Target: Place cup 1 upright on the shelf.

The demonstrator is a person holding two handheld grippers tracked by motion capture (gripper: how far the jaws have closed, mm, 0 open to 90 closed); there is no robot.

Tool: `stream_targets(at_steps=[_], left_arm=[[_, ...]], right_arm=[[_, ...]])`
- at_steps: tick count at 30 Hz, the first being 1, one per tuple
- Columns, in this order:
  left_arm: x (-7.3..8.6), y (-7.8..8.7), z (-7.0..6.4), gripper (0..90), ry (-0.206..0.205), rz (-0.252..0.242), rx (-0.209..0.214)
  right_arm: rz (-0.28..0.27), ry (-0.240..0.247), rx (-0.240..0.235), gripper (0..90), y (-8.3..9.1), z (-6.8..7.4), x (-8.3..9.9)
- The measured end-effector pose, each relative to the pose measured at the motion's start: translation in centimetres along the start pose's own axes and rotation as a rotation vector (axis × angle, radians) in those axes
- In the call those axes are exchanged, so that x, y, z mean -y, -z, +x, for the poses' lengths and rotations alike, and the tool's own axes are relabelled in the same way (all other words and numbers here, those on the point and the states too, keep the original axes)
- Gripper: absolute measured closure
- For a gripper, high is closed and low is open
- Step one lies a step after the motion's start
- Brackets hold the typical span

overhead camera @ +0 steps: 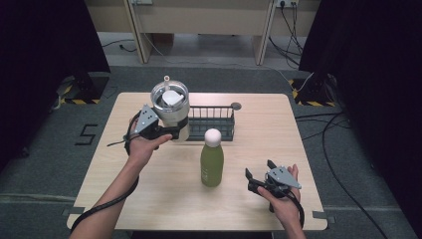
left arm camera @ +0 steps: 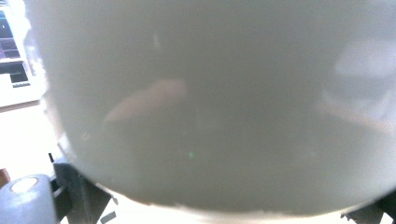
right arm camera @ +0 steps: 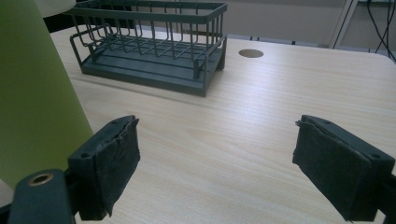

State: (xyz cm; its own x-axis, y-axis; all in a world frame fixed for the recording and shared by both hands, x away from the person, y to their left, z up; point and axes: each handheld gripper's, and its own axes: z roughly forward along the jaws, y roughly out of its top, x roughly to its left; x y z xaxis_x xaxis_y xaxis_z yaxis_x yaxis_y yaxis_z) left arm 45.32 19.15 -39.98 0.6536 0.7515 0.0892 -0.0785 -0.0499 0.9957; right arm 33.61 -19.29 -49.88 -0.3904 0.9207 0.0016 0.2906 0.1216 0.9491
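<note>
One green bottle (overhead camera: 212,164) stands before the wire basket (overhead camera: 211,119), beside the held tumbler (overhead camera: 170,107).

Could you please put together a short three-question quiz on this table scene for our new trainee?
1. True or false: the left tool grips the steel tumbler.
2. Which stands nearest the right tool? A. wire rack B. green bottle C. tumbler
3. Fill in: the right tool's jaws are ____.

Key: 1 true; 2 B; 3 open, with nothing between them.
</note>
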Motion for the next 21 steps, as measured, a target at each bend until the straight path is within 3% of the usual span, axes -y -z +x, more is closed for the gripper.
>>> stream_targets(at_steps=[21], left_arm=[[-1.1,-2.0,0.3,9.4,-0.001,-0.011,0.007]], right_arm=[[0.006,-0.003,-0.001,14.1,-0.1,0.0,0.1]])
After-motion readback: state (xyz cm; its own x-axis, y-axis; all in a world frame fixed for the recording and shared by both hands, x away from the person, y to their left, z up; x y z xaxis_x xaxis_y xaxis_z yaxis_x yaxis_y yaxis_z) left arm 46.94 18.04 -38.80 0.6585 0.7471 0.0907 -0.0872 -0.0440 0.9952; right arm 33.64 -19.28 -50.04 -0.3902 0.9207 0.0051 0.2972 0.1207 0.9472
